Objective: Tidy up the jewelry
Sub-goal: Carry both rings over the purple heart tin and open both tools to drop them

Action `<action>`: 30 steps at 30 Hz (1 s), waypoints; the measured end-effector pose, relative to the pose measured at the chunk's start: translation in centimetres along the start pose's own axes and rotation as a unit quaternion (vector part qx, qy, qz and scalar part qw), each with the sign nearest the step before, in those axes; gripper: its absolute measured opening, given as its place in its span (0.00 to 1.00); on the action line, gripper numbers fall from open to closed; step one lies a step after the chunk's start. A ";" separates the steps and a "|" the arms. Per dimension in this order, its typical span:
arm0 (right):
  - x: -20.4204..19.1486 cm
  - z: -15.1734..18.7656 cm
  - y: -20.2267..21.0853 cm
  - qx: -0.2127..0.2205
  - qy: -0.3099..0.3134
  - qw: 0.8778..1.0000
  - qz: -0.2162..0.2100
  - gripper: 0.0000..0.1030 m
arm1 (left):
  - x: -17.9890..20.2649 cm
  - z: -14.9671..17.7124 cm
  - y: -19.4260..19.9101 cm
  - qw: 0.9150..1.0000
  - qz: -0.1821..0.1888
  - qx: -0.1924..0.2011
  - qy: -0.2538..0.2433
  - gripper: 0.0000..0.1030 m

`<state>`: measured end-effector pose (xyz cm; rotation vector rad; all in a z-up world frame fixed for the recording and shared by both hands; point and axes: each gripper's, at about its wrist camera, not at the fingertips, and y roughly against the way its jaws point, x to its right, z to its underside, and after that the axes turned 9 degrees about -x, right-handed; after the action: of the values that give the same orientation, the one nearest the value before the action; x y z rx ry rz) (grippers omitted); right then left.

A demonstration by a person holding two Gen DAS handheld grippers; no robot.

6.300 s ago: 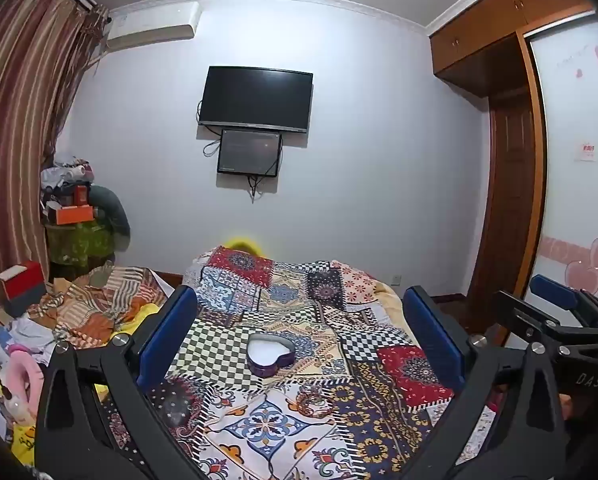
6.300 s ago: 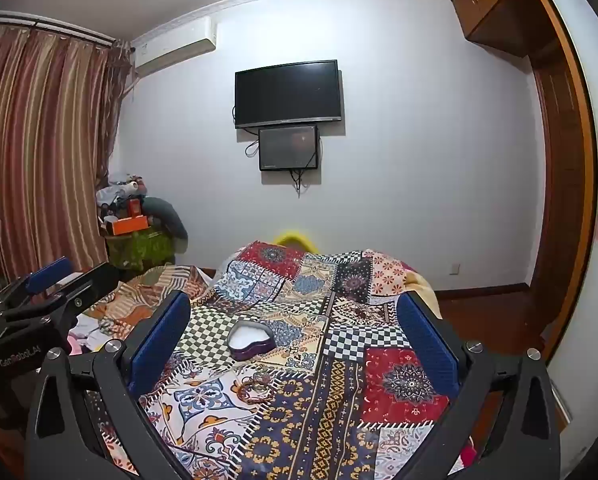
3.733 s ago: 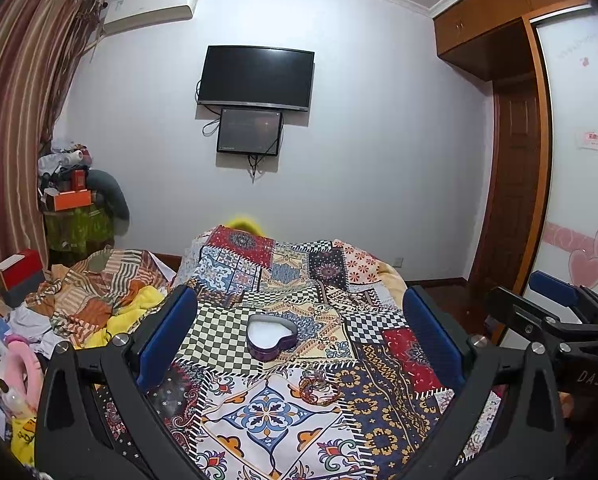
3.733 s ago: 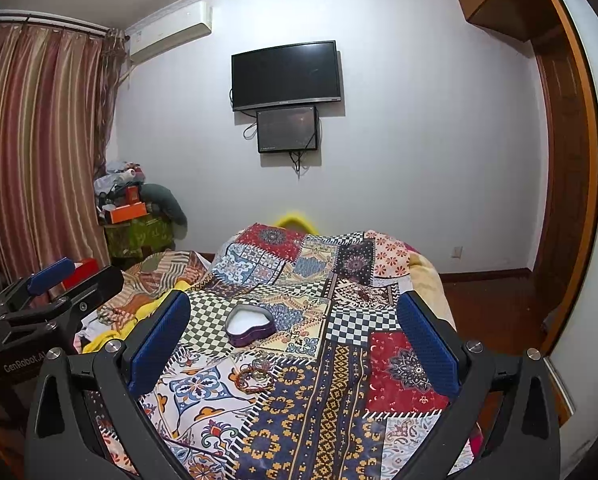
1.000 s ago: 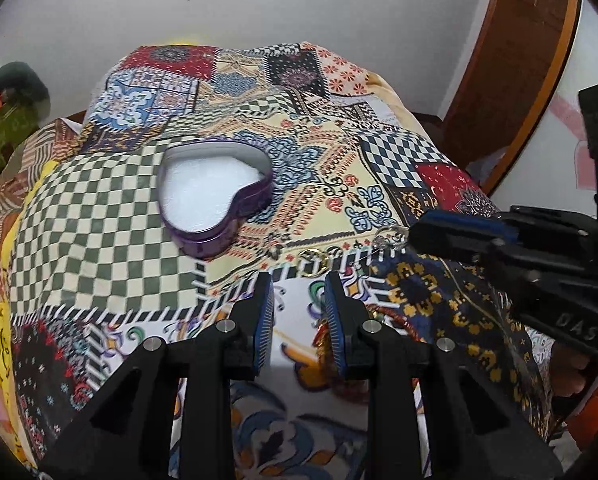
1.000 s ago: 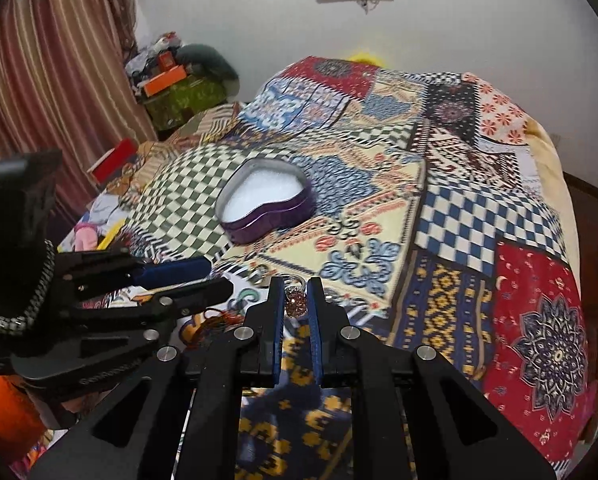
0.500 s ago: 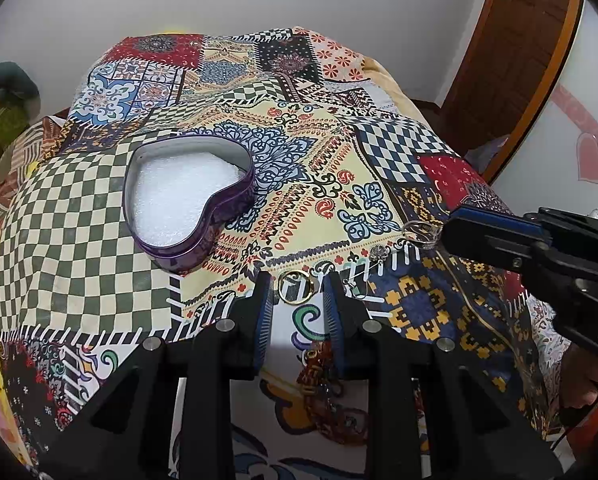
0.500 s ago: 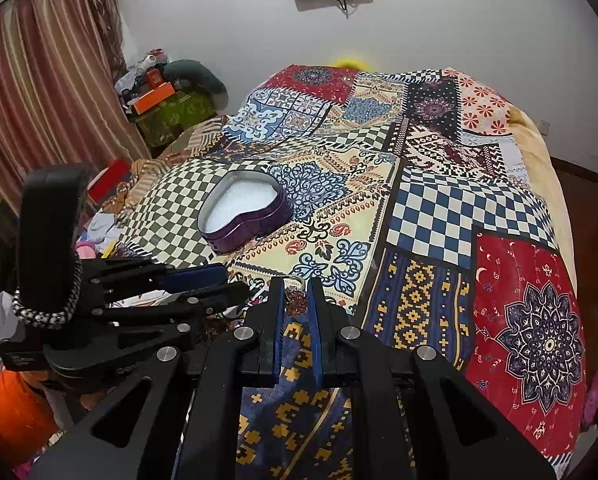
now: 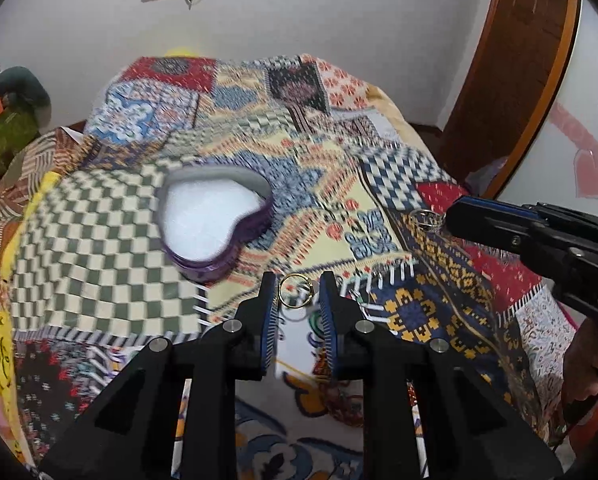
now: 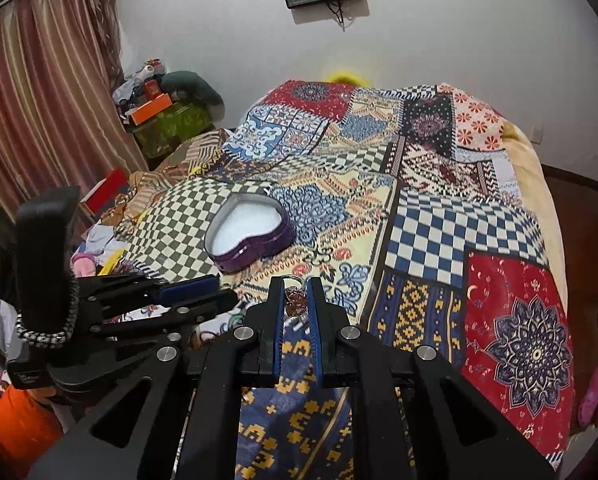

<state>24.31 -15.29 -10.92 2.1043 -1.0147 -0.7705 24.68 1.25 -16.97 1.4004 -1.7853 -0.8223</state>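
patchwork quilt [image 9: 99, 240] carries a heart-shaped tin [image 9: 213, 222] near its middle; left gripper [image 9: 297, 294], jaws just closing, pinches a gold ring [image 9: 295, 290]. from the right wrist, right gripper [image 10: 297, 300] clamps a stone ring [image 10: 295, 300] just short of the tin [image 10: 247, 236].

The bedspread [image 10: 439, 216] was soft printed cloth, matt, a patchwork of busy patterns. The heart-shaped tin [image 10: 255, 248] showed glossy purple metal walls, with a white, grainy-looking lining inside. The gold ring [image 9: 295, 290] gleamed as polished metal; the silver ring [image 9: 426, 218] shone too, its stone [image 10: 295, 303] dark and faceted. Both grippers were matt black plastic with ribbed blue pads [image 9: 268, 316]. The door frame [image 9: 511, 80] was varnished wood, the curtain [image 10: 39, 92] striped cloth.
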 end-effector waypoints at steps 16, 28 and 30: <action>-3.8 -5.1 1.3 0.062 0.028 0.998 0.015 0.10 | -4.7 -3.2 6.8 0.995 -0.040 0.092 0.026 0.20; -4.7 -8.0 -2.8 0.040 0.038 0.998 0.011 0.10 | -7.4 -5.5 4.0 0.995 -0.054 0.083 0.031 0.20; -4.6 -8.4 -3.9 0.027 0.039 0.999 0.010 0.10 | -7.7 -5.6 2.9 0.996 -0.049 0.070 0.031 0.20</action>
<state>29.79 -7.04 -7.88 2.1485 -1.0239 -0.6526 29.09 9.11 -12.67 1.5986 -1.7654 -0.7070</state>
